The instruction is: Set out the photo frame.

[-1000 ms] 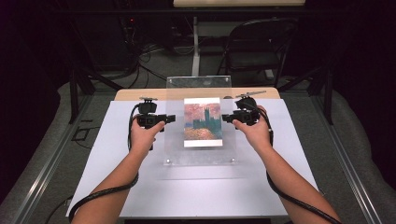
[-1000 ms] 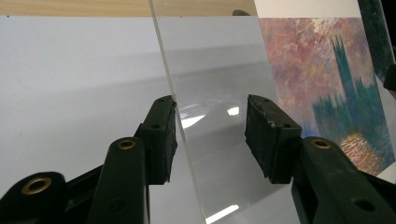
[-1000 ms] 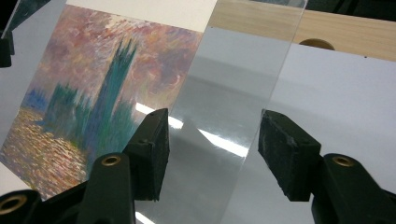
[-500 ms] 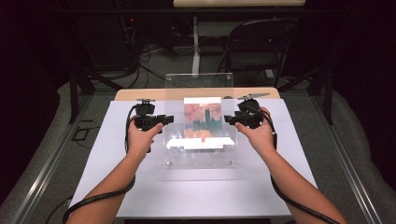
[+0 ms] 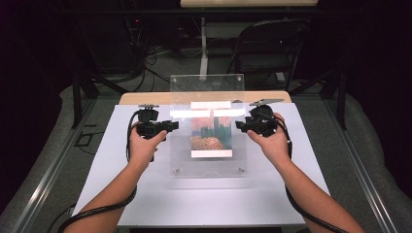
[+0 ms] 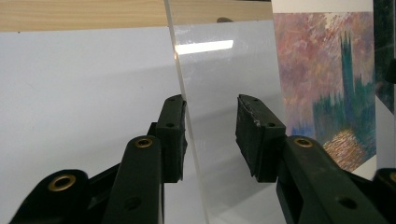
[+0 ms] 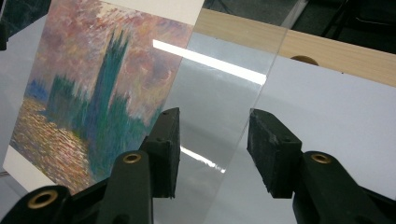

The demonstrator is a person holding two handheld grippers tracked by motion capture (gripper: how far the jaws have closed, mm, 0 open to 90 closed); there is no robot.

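Dark surroundings with cables and a black folding chair (image 5: pixel 272 53) close in behind the white tabletop (image 5: pixel 97 174), whose far edge meets a strip of pale wood (image 5: pixel 145 98). On the white surface a clear acrylic sheet (image 5: pixel 209 87) is tilted up, its near edge low toward the person and its far edge raised; its outline is hard to trace except where a strip of glare crosses it. Against it sits a painted print of towers over water in pink, teal and gold (image 5: pixel 212 133), partly washed out by that glare. The left gripper (image 5: pixel 171 127) has its jaws on either side of the sheet's left edge, and in the left gripper view (image 6: pixel 211 135) one pad touches the edge while the other stands clear. The right gripper (image 5: pixel 239 126) straddles the right edge likewise (image 7: pixel 214 151), with daylight on both sides. Both pairs of jaws have just been closing with the sheet between them, not yet clamped.
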